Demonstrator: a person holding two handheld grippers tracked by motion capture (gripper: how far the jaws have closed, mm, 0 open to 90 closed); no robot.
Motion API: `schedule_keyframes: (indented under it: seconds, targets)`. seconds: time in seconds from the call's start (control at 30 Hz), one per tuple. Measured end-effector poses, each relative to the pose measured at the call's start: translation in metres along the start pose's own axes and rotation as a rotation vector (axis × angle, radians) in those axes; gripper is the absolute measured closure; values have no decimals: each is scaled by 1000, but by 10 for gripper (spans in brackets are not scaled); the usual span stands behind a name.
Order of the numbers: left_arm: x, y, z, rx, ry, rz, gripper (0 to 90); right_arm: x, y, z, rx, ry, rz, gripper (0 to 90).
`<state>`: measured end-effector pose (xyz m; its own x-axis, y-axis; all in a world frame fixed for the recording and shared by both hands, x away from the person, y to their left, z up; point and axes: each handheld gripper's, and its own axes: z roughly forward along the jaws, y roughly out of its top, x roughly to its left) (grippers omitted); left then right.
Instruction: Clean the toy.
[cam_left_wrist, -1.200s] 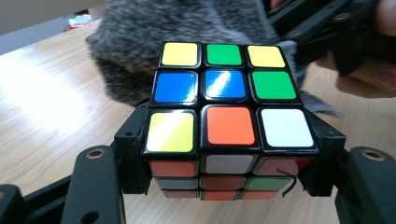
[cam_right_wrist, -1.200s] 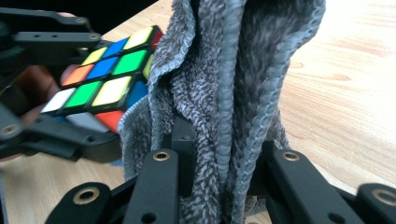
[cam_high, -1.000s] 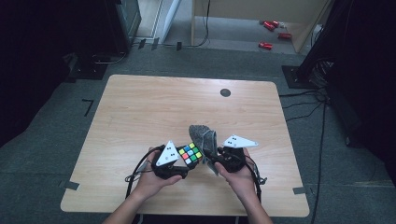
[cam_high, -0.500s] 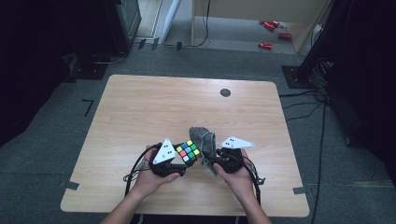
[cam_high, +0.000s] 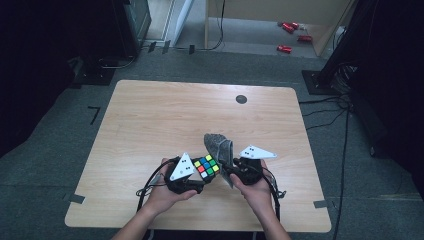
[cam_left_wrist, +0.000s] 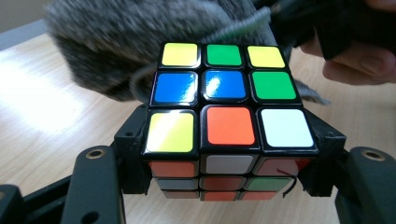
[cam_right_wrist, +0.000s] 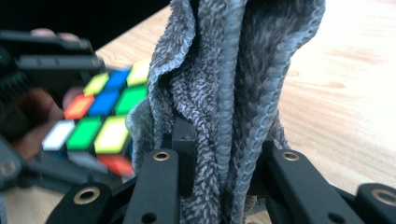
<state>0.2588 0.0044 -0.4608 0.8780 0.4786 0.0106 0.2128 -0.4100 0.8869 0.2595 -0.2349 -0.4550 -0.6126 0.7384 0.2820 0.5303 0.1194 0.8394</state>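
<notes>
A scrambled colour cube (cam_high: 207, 167) (cam_left_wrist: 224, 114) (cam_right_wrist: 100, 119) is clamped between the jaws of my left gripper (cam_high: 206, 171) (cam_left_wrist: 229, 163), held just above the wooden table (cam_high: 150, 125) near its front edge. My right gripper (cam_high: 226, 169) (cam_right_wrist: 219, 163) is shut on a bunched grey cloth (cam_high: 219, 146) (cam_right_wrist: 229, 93) that stands up from its jaws. The cloth touches the cube's right side. In the left gripper view the cloth (cam_left_wrist: 140, 42) hangs behind the cube.
A small dark round disc (cam_high: 241, 99) lies on the table's far right part. Cables (cam_high: 150, 182) trail from both grippers toward the front edge. Red items (cam_high: 287, 30) lie on the floor beyond the table.
The cube in the left gripper has shifted slightly against the cloth; the cloth's top has turned a little. Both hands stay in about the same place.
</notes>
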Motion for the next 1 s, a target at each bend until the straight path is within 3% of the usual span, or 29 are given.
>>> schedule_keyframes:
  seconds: [0.1, 0.23, 0.37, 0.53, 0.67, 0.83, 1.0]
  targets:
    - [8, -1, -4, -12, 7, -27, 352, 0, -2, 3, 23, 1, 5, 728]
    - [11, -2, -6, -16, 1, -35, 352, 3, -2, 4, 32, 0, -7, 728]
    - [5, -2, -3, -1, -32, -17, 352, 8, 6, -4, -10, 10, -10, 729]
    - [1, 0, -2, 0, -24, 3, 352, 5, 5, -5, -31, 18, 11, 729]
    - [10, 0, -8, -19, 2, -33, 352, 2, -2, 1, 0, 8, 15, 729]
    - [25, 2, -22, -81, 23, -107, 352, 2, -10, 9, 37, 9, 3, 729]
    - [30, 3, -26, -105, 26, -145, 352, 13, -18, 19, 82, 30, -69, 729]
